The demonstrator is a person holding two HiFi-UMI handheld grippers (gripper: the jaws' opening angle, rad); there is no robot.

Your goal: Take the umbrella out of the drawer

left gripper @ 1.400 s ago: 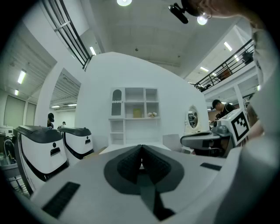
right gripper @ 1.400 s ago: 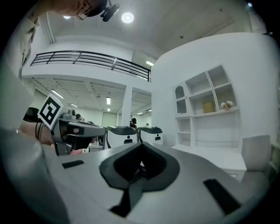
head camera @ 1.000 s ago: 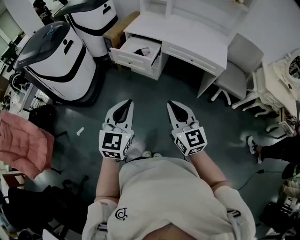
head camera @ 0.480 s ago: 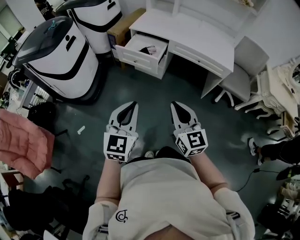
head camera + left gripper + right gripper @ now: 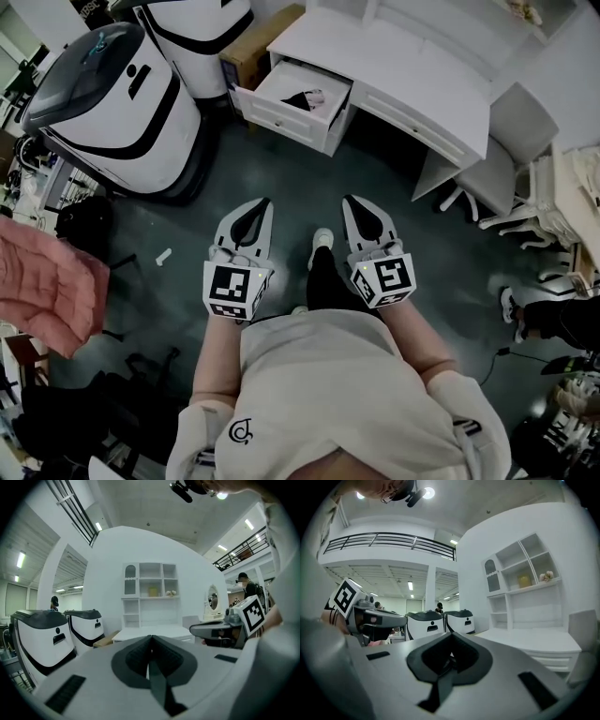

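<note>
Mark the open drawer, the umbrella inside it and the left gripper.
open drawer [image 5: 281, 120]: head view, on its white front panel.
umbrella [image 5: 306, 97]: head view, on the dark bundle inside the drawer.
left gripper [image 5: 263, 202]: head view, at its closed jaw tips.

The loose cream top [image 5: 328, 394] bears a small dark round logo [image 5: 243, 430]. Beyond the top show dark trousers [image 5: 323, 279], a white shoe [image 5: 322, 243], and the white left gripper [image 5: 260, 203] and right gripper [image 5: 350, 201].

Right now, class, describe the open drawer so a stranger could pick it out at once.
Find the white desk with shelves above it. At its left end one drawer is pulled out. Unlike the shut drawer beside it, it shows a dark-and-pink item inside.
</note>
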